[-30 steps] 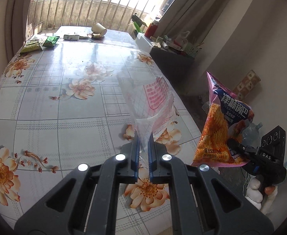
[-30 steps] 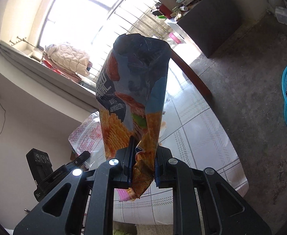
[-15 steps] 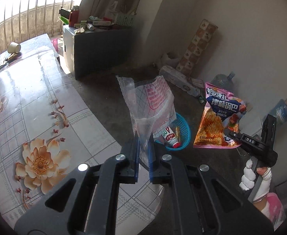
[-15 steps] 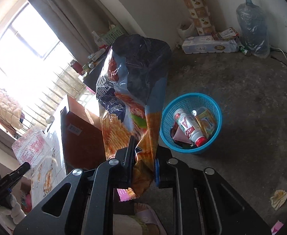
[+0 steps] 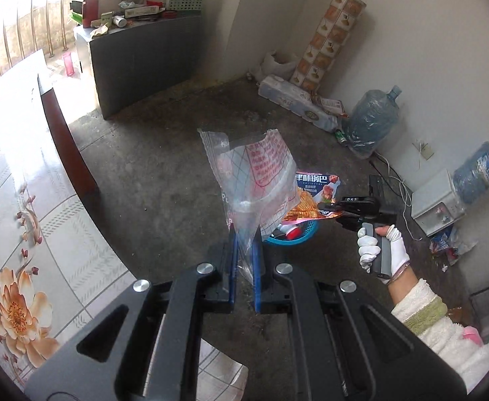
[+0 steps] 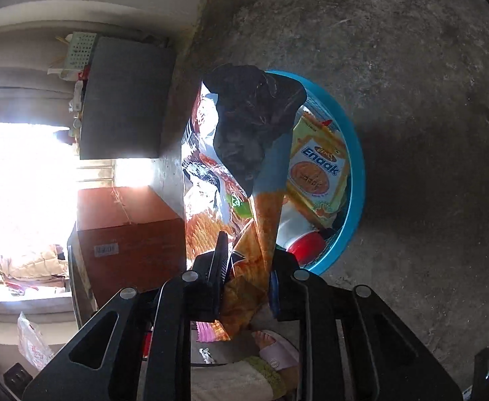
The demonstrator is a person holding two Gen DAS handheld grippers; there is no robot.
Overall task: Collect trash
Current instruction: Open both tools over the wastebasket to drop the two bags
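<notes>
My left gripper (image 5: 245,244) is shut on a clear plastic bag with red print (image 5: 257,180), held upright above the floor. Behind the bag stands a blue trash basket (image 5: 294,239) on the floor. My right gripper (image 5: 324,206) shows in the left wrist view, holding an orange chip bag (image 5: 311,197) over the basket. In the right wrist view the right gripper (image 6: 247,267) has its jaws a little apart, with the chip bag (image 6: 241,167) still between them, hanging over the blue basket (image 6: 356,180). The basket holds a yellow wrapper (image 6: 318,170) and a red-capped bottle (image 6: 306,245).
The flower-patterned table (image 5: 27,234) is at the left. A dark cabinet (image 5: 144,63) stands by the window. Water jugs (image 5: 371,123), a paper-roll pack (image 5: 297,100) and a white appliance (image 5: 438,200) line the wall. Litter (image 5: 451,245) lies on the floor at the right.
Both grippers have swung away from the table toward the floor. The right gripper has brought the chip bag down over the blue basket, and its jaws have parted slightly.
</notes>
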